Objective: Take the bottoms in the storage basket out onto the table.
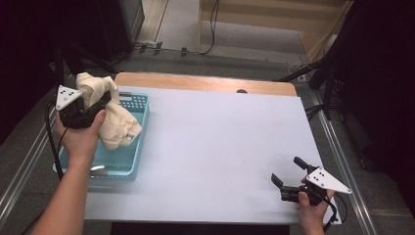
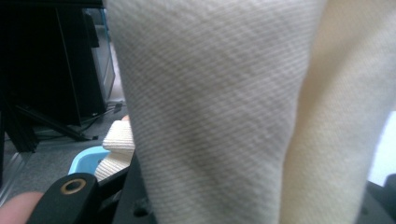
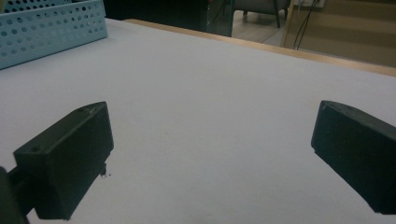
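Note:
A cream knitted cloth (image 1: 108,111) hangs bunched over the light blue perforated basket (image 1: 137,148) at the table's left. My left gripper (image 1: 100,100) is shut on its upper part, and the rest droops into the basket. In the left gripper view the cloth (image 2: 219,116) sits right up against the lens, with the basket's rim (image 2: 84,158) low at the left. My right gripper (image 1: 288,170) rests near the table's front right corner, open, with nothing between its fingers (image 3: 70,163). It points left across the white sheet toward the basket (image 3: 51,32).
A white sheet (image 1: 215,147) covers the table, with a wooden strip (image 1: 205,83) bare along the far edge. Dark stands and cables (image 1: 313,73) crowd the floor behind and to the right. A metal rail (image 1: 19,171) runs along the left side.

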Tool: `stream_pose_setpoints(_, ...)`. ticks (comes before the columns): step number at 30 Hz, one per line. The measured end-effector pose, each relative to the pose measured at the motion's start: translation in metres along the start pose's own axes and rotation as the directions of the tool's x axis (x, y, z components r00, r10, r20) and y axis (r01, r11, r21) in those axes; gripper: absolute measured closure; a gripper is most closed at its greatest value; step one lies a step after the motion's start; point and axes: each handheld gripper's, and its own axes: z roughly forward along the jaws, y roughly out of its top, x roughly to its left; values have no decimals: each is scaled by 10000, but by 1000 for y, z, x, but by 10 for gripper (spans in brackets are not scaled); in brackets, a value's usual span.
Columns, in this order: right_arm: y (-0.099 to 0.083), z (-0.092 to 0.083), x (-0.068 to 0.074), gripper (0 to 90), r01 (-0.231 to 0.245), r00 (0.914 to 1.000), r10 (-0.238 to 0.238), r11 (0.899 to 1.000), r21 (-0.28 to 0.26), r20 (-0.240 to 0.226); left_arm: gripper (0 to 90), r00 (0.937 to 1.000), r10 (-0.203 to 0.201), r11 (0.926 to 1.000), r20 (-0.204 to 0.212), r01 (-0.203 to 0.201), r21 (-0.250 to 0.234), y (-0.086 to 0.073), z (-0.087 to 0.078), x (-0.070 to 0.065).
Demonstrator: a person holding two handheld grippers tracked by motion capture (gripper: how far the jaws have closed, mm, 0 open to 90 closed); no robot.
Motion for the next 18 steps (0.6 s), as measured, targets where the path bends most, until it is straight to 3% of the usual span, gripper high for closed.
stream_pose_setpoints(7,0,0,0,0,15,10000,-15,10000,4,4,631,9993,-102,9998,353,108,-185,7,-2,-5)
stream_pose_setpoints(18,0,0,0,0,7,10000,-7,10000,21,-17,631,9973,88,9993,730,-62,-356,17,-4,-22)
